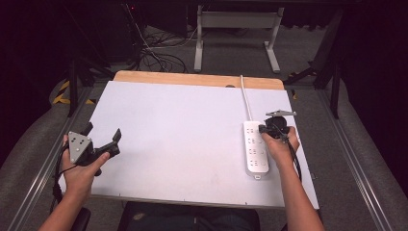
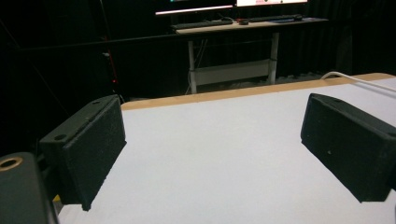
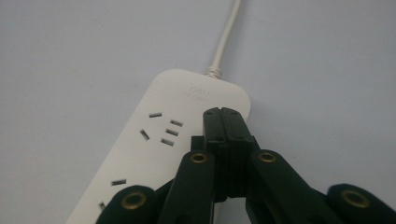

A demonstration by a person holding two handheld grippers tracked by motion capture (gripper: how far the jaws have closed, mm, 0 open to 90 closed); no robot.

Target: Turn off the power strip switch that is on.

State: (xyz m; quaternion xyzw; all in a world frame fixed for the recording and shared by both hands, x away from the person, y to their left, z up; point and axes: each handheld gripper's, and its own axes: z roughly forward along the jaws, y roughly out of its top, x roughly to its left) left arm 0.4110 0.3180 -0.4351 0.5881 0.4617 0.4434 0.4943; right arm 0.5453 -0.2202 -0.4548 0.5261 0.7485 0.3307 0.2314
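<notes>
Power strip's point(image 3: 154, 140) near end (perhaps its switch) behind the tool point(image 3: 225, 112).

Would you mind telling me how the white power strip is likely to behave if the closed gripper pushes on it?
The power strip lies flat, so it probably won't tip. Its smooth shell may slide on the smooth table. The cord trailing away could drag, probably pivoting it.

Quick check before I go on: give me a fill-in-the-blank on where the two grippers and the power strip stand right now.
1. The right gripper has its jaws ____ and points down at the white power strip.
2. The left gripper has its jaws ____ with nothing between them.
3. The power strip's cord runs toward the ____ edge of the table.
4. The right gripper's tips are over the end of the strip where the ____ enters it.

Missing words: shut; open; far; cord
</notes>
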